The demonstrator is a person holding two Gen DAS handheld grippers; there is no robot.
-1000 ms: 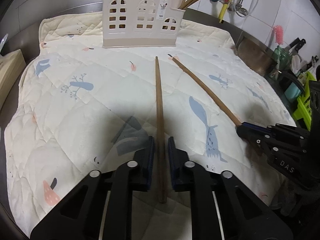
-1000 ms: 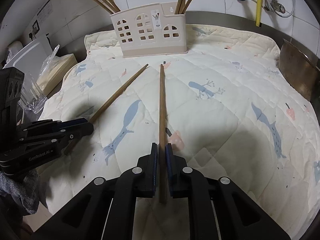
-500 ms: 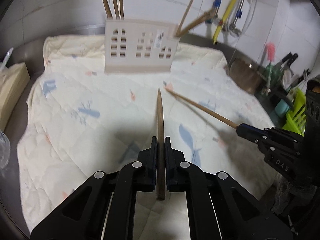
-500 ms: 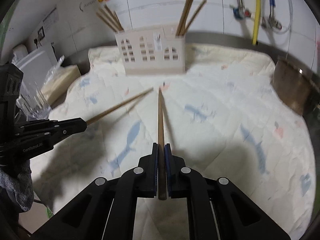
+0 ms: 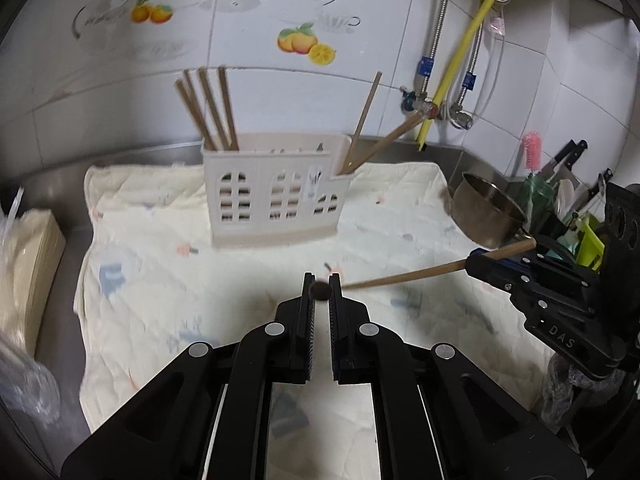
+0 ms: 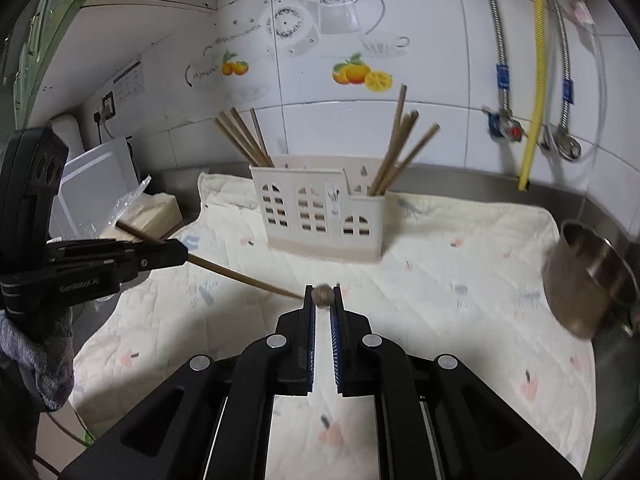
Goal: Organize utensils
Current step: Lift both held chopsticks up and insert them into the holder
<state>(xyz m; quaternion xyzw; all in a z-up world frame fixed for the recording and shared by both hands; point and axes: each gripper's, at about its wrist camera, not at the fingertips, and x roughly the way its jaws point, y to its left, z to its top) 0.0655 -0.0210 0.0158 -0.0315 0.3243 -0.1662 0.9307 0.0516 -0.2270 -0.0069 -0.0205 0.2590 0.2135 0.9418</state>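
My left gripper [image 5: 321,292] is shut on a wooden chopstick [image 5: 321,291], seen end-on between the jaws; that chopstick shows lengthwise in the right wrist view [image 6: 240,276]. My right gripper [image 6: 323,295] is shut on a second chopstick [image 6: 322,295], also seen in the left wrist view [image 5: 404,277]. Both are raised above the quilted cloth [image 5: 160,280]. A cream utensil holder [image 5: 276,188] stands at the back with several chopsticks in its left and right compartments; it also shows in the right wrist view [image 6: 320,212].
A steel pot [image 6: 588,276] sits at the right edge of the cloth. A tissue pack [image 5: 32,240] lies at the left. Knives and a green rack [image 5: 588,240] stand at the far right. Pipes and valves run down the tiled wall [image 6: 532,80].
Both grippers have lifted and tilted up with their chopsticks, which lay on the cloth a second ago. The left gripper closed on its chopstick. The views now face the holder and wall.
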